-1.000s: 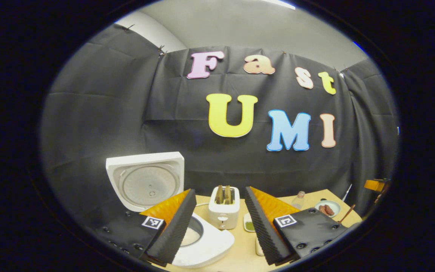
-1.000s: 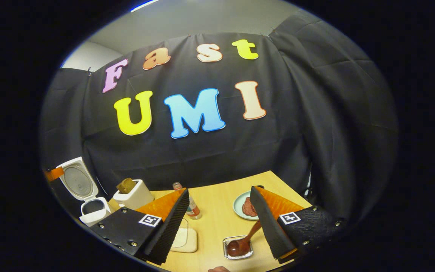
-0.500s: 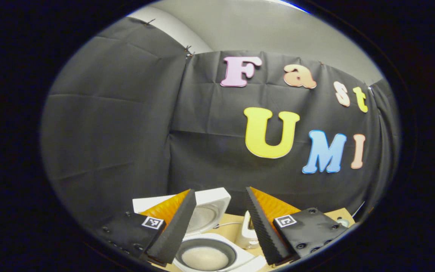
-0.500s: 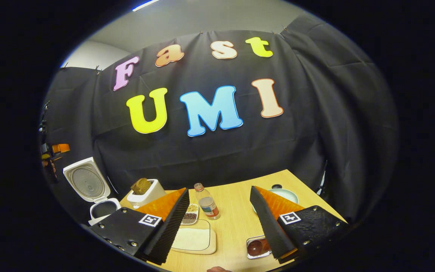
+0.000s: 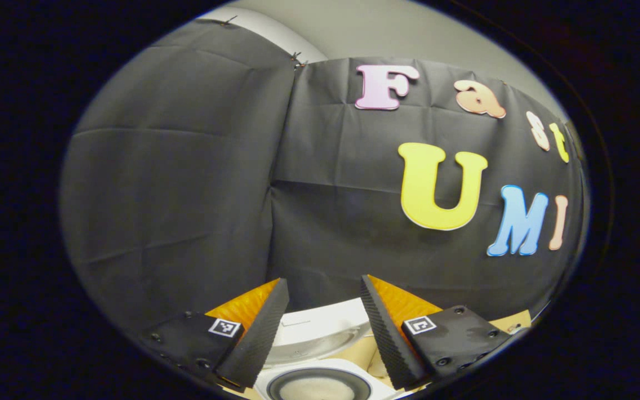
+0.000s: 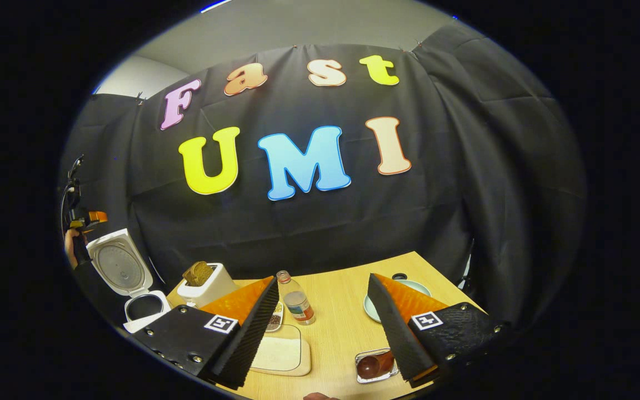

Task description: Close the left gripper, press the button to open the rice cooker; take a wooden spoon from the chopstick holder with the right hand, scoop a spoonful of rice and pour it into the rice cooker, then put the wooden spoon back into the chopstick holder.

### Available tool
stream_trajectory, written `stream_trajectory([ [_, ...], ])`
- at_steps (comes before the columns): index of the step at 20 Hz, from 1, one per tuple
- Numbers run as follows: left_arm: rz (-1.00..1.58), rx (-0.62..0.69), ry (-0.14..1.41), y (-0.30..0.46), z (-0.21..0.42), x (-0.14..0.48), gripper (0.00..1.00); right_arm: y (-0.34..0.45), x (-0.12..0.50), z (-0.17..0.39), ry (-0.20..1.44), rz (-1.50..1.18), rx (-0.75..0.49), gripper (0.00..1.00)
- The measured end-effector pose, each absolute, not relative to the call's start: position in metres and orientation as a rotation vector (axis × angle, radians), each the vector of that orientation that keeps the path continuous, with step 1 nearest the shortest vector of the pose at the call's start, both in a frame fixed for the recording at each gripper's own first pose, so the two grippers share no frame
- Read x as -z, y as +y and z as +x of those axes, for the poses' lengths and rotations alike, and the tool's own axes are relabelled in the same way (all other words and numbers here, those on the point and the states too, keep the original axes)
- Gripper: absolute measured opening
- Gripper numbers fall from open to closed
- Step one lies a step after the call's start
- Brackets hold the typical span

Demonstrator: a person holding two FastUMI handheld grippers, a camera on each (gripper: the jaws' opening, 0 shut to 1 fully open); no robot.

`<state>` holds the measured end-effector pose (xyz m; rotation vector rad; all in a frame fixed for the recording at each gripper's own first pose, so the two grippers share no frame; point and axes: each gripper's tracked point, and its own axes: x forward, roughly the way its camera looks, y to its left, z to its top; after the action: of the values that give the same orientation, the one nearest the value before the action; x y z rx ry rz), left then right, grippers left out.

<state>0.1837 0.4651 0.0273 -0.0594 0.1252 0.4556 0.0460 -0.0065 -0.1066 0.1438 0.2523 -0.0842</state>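
Observation:
In the left gripper view my left gripper (image 5: 324, 279) is open with nothing between its fingers. It hangs above the white rice cooker (image 5: 325, 383), whose lid (image 5: 320, 332) stands raised; pale rice shows in the pot. The right gripper view has the same rice cooker (image 6: 141, 309) at far left, lid (image 6: 119, 270) up, with the left gripper (image 6: 89, 218) and a hand above it. My right gripper (image 6: 323, 276) is open over the table. A brown wooden spoon (image 6: 373, 365) rests in the small metal chopstick holder (image 6: 362, 379), partly behind the right finger. A beige tray of rice (image 6: 281, 355) lies near the left finger.
A white toaster (image 6: 209, 286) with bread, a small bottle (image 6: 296, 303), a little dish of seeds (image 6: 274, 320) and a teal plate (image 6: 373, 311) stand on the wooden table (image 6: 336, 311). Black cloth walls close the booth behind and on both sides.
The left gripper has swung left and in over the rice cooker; the toaster has left its view. The right gripper shifted slightly and stays open; the spoon stays in the holder.

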Motion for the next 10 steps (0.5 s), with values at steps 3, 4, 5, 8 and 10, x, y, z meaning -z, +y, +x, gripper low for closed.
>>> stream_trajectory([
  [3, -0.106, -0.506, 0.175, 0.485, 0.202, -0.009, 0.92, -0.01, 0.107, 0.047, 0.253, 0.144, 0.101, 0.98],
  [4, -0.117, -0.516, 0.191, 0.492, 0.206, -0.001, 0.91, -0.011, 0.107, 0.048, 0.255, 0.147, 0.105, 0.98],
  [5, -0.121, -0.531, 0.207, 0.497, 0.209, 0.005, 0.89, -0.013, 0.109, 0.05, 0.258, 0.148, 0.109, 0.98],
  [8, -0.101, -0.571, 0.271, 0.505, 0.211, 0.024, 0.92, -0.015, 0.11, 0.053, 0.264, 0.156, 0.117, 0.98],
  [10, -0.073, -0.577, 0.276, 0.504, 0.211, 0.026, 0.92, -0.016, 0.112, 0.055, 0.269, 0.159, 0.116, 0.98],
])
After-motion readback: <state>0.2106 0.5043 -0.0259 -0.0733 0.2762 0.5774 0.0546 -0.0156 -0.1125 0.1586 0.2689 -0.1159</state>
